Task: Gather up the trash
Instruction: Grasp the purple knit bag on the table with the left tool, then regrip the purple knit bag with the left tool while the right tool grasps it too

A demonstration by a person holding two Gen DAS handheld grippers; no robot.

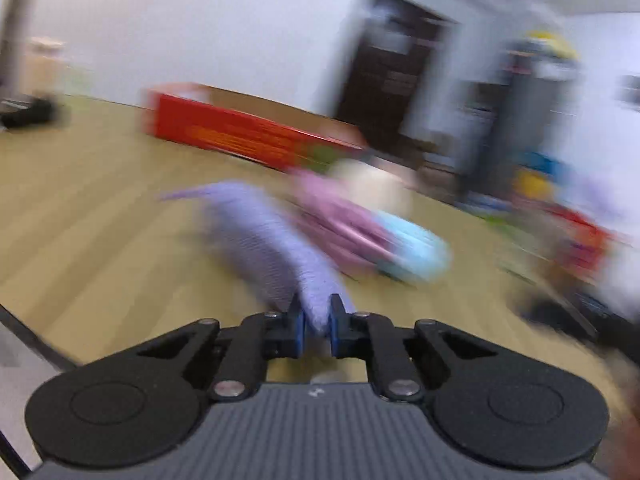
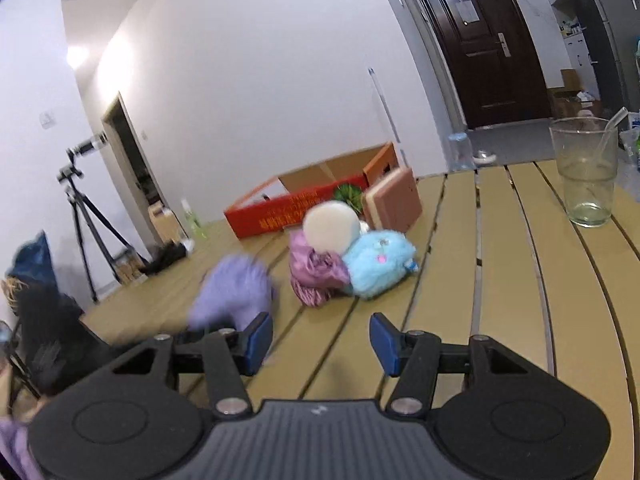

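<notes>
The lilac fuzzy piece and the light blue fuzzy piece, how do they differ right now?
The lilac fuzzy piece is pinched between the left gripper pads, blurred; the light blue fuzzy piece lies sharp on the slatted table, against a pink bundle. Lilac looks elongated, blue rounded. Both look soft.

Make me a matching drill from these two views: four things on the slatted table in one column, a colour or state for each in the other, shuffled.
1 lilac fuzzy cloth
2 drinking glass
3 cardboard box
4 plush toy

a light blue
b red outside, top open
c pinched in the left gripper
d clear, straw inside

Pairs: 1-c, 2-d, 3-b, 4-a
</notes>
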